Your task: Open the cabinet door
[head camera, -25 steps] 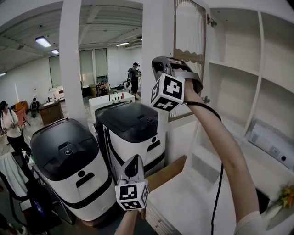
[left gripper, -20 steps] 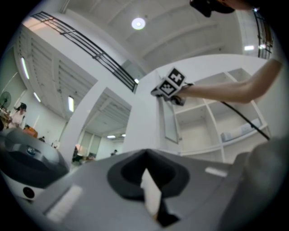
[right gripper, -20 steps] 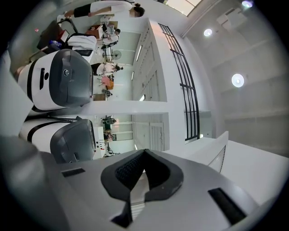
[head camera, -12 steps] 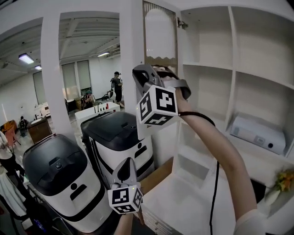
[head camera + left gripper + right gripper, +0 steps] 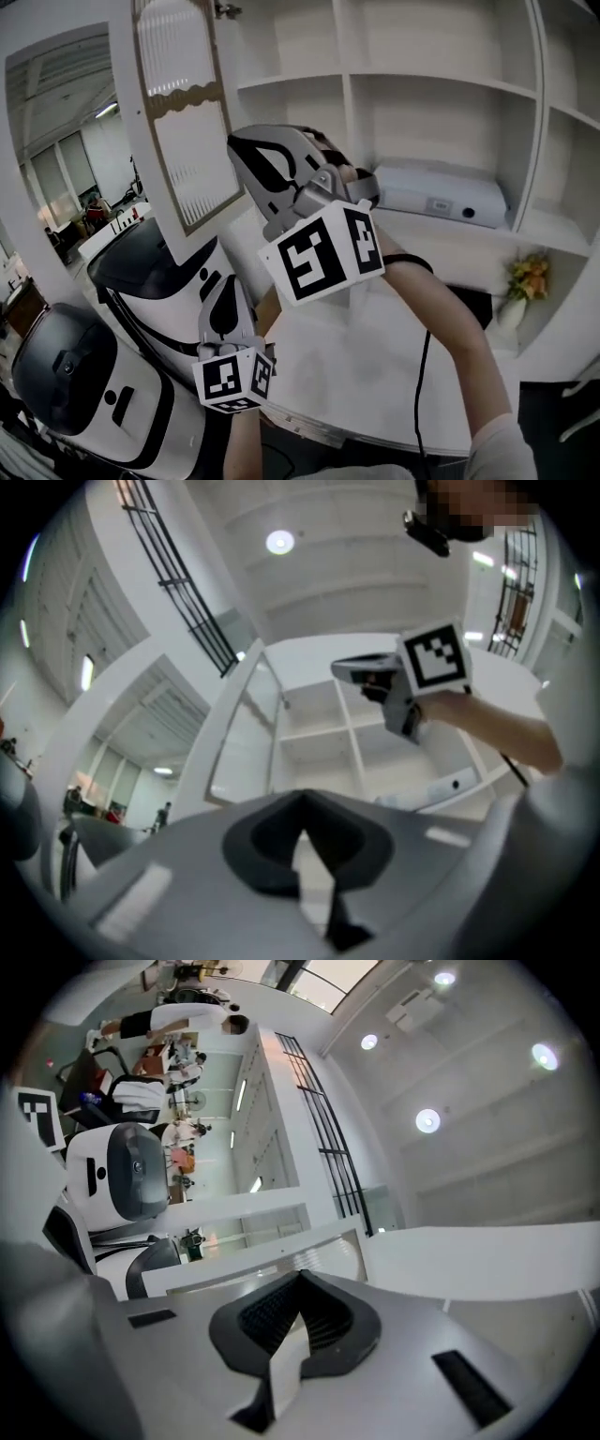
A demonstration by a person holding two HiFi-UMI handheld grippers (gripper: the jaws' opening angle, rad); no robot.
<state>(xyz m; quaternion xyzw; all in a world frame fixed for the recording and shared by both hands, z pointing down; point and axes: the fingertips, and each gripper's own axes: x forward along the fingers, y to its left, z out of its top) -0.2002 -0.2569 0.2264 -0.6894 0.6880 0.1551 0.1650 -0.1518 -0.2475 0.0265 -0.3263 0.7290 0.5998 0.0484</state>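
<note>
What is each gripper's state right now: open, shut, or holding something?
Left grey gripper: shut, holding nothing.
Right grey gripper: shut, holding nothing.

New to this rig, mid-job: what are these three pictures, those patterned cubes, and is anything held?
A person holds two two-jaw tools; the marker cubes are part of the tools. One picture comes from a head camera. The other two cameras ride on the tools, looking along their jaws. The right tool is raised near the open cabinet door, the left tool lower. Both have jaws together, holding nothing. On the shelves sit a white box-shaped device and flowers.
</note>
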